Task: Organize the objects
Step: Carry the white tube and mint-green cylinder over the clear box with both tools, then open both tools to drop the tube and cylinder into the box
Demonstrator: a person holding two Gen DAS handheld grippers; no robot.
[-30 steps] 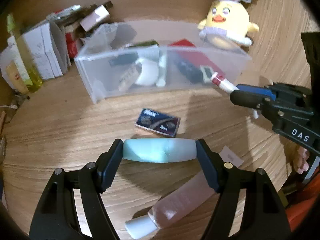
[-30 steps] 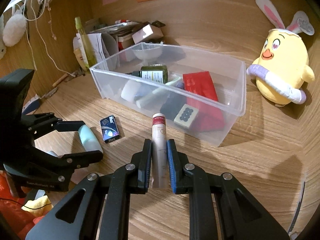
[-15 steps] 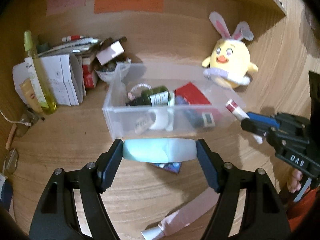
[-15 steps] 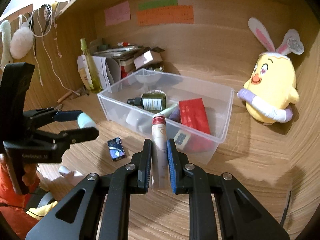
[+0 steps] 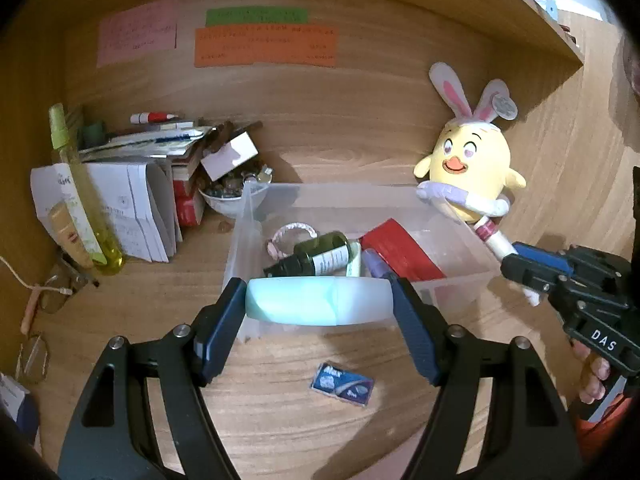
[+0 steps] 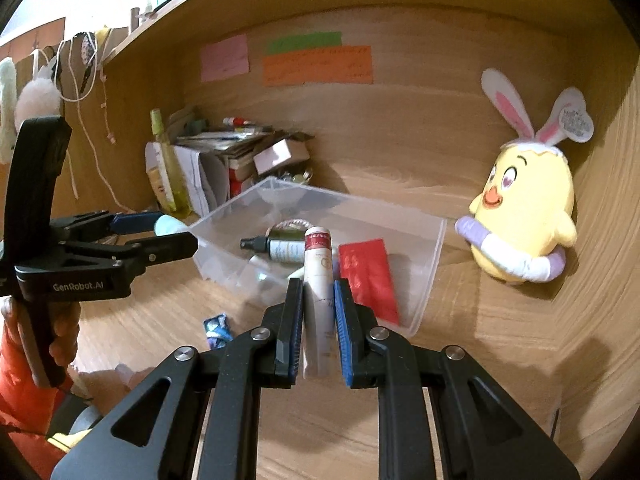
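My left gripper (image 5: 318,300) is shut on a pale mint tube (image 5: 318,300), held crosswise between its pads just in front of the clear plastic bin (image 5: 240,264). In the right wrist view that same left gripper (image 6: 172,230) hangs at the bin's (image 6: 434,268) left corner. My right gripper (image 6: 318,296) is shut on a white tube with a red cap (image 6: 318,264), pointing forward over the bin's near wall. The left wrist view shows this right gripper (image 5: 508,258) and its white tube (image 5: 494,238) at the bin's right end. Inside the bin lie a dark green bottle (image 5: 320,258) and a red packet (image 5: 400,250).
A small blue packet (image 5: 342,383) lies on the wooden desk in front of the bin. A yellow chick plush (image 5: 468,176) stands behind the bin at the right. Papers, boxes, a bowl (image 5: 230,200) and a tall yellow bottle (image 5: 86,200) crowd the back left corner.
Both grippers have risen with their tubes and tilted up, so the back wall and notes now show. The pink tube on the desk has dropped out of the left wrist view.
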